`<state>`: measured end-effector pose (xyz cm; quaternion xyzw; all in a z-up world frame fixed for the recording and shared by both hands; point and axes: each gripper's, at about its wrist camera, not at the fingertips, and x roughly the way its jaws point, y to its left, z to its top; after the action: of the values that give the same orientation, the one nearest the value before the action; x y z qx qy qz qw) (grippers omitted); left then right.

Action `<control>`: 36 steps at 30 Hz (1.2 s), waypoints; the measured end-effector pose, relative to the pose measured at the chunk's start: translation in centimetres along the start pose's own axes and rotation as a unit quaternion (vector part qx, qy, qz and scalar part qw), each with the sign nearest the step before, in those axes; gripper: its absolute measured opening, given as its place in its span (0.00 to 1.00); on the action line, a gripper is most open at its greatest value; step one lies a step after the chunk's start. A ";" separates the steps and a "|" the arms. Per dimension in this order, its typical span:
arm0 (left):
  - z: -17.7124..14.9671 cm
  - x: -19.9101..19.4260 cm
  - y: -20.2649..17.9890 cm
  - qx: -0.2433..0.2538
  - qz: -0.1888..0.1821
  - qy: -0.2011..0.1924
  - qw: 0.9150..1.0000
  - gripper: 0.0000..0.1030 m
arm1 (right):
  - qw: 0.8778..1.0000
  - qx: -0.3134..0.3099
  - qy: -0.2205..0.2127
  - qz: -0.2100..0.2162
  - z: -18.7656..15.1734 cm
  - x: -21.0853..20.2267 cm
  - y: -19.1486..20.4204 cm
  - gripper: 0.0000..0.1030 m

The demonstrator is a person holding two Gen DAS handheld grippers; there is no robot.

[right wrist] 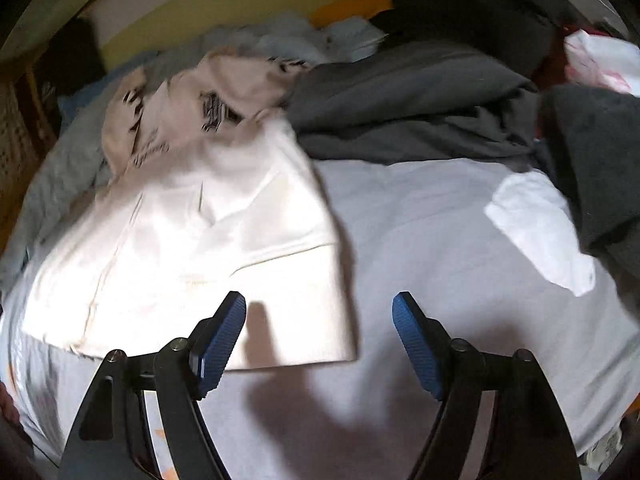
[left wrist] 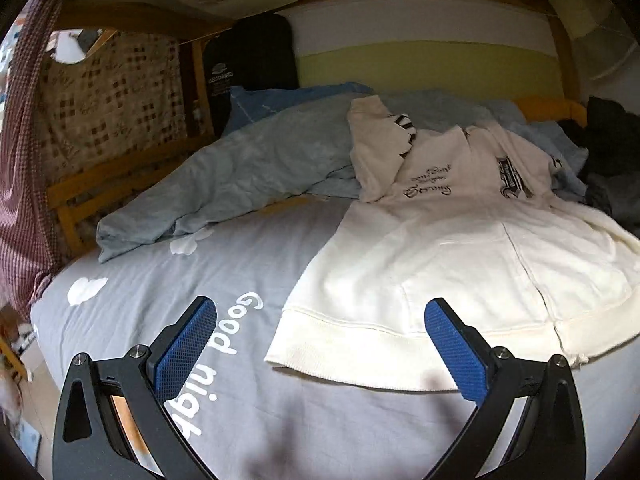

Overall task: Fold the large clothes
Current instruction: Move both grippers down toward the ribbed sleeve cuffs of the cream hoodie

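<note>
Hoodie (left wrist: 460, 264) spread flat on bed (left wrist: 168, 280), hem toward both hand-held grippers. Left hand-held gripper (left wrist: 320, 344) agape over hem's left corner, right hand-held gripper (right wrist: 318, 340) agape, empty, beside right corner; bare sheet alongside.

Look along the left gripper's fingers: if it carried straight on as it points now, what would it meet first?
Probably the cream hoodie: the left gripper, jaws open and empty, points at its ribbed hem on the grey bedsheet. Depth is unclear.
</note>
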<state>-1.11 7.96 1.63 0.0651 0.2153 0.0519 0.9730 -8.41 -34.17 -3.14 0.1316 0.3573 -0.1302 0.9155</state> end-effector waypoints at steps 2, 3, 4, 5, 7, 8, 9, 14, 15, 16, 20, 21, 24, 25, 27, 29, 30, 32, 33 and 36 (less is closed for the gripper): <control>0.1 0.1 -0.1 -0.009 -0.017 0.017 1.000 1.00 | 0.999 -0.030 0.016 -0.028 0.0 0.5 1.1 0.75; 0.1 -0.1 0.3 -0.023 -0.034 0.017 0.999 1.00 | 0.998 -0.046 0.019 -0.040 0.2 0.6 1.4 0.75; 0.0 -0.5 0.6 -0.036 -0.051 0.013 0.998 1.00 | 0.998 -0.049 0.015 -0.046 0.1 0.5 1.5 0.75; 0.0 -0.8 1.1 -0.046 -0.062 0.008 0.997 1.00 | 0.998 -0.048 0.010 -0.047 0.3 0.5 1.5 0.75; 0.2 -1.1 1.3 -0.054 -0.063 0.001 0.997 1.00 | 0.998 -0.041 0.012 -0.039 0.4 0.5 1.3 0.75; 0.2 -1.1 1.3 -0.053 -0.063 0.000 0.997 1.00 | 0.998 -0.040 0.022 -0.035 0.4 0.8 1.2 0.73; 0.2 -1.0 1.3 -0.053 -0.062 0.002 0.997 1.00 | 0.998 -0.044 0.033 -0.033 0.5 0.9 1.1 0.70; -0.1 0.0 1.7 -0.068 -0.065 0.031 0.995 1.00 | 0.996 -0.058 0.060 -0.032 0.2 1.6 1.1 0.68; -0.1 0.3 1.9 -0.072 -0.066 0.036 0.995 1.00 | 0.996 -0.056 0.062 -0.026 0.3 1.8 1.1 0.67; -0.3 0.4 2.1 -0.075 -0.066 0.038 0.994 1.00 | 0.996 -0.051 0.064 -0.021 0.3 1.8 1.0 0.66; -0.5 1.1 2.6 -0.089 -0.061 0.048 0.993 1.00 | 0.996 -0.025 0.079 0.037 0.5 2.1 0.3 0.50; -0.5 1.1 2.7 -0.091 -0.060 0.050 0.993 1.00 | 0.993 -0.016 0.088 0.072 0.6 2.3 0.1 0.49; -0.4 0.6 2.8 -0.091 -0.044 0.037 0.994 1.00 | 0.981 0.029 0.110 0.156 1.1 3.1 -0.8 0.49; -0.3 0.2 2.9 -0.090 -0.046 0.024 0.995 1.00 | 0.977 0.043 0.114 0.172 1.2 3.3 -1.1 0.48; 0.0 -0.9 3.0 -0.091 -0.051 -0.001 0.995 1.00 | 0.973 0.068 0.118 0.187 1.2 3.5 -1.6 0.34; 0.1 -1.3 3.2 -0.096 -0.051 -0.012 0.994 1.00 | 0.976 0.070 0.114 0.172 1.1 3.5 -1.6 0.22; 0.2 -1.3 3.3 -0.099 -0.049 -0.012 0.994 1.00 | 0.978 0.064 0.111 0.163 1.1 3.4 -1.4 0.20; 0.2 -1.1 3.5 -0.100 -0.037 -0.010 0.994 1.00 | 0.983 0.054 0.106 0.140 0.9 3.3 -0.8 0.20; 0.2 -1.0 3.6 -0.098 -0.032 -0.009 0.995 1.00 | 0.985 0.051 0.104 0.131 0.9 3.2 -0.7 0.20; 0.2 -0.2 3.1 -0.070 -0.030 0.012 0.997 1.00 | 0.988 0.045 0.095 0.110 0.9 3.0 -0.6 0.22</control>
<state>-1.40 10.96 2.31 -0.0101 0.2243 0.0384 0.9737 -5.91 -35.42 -4.64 0.2227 0.4199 -0.0314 0.8793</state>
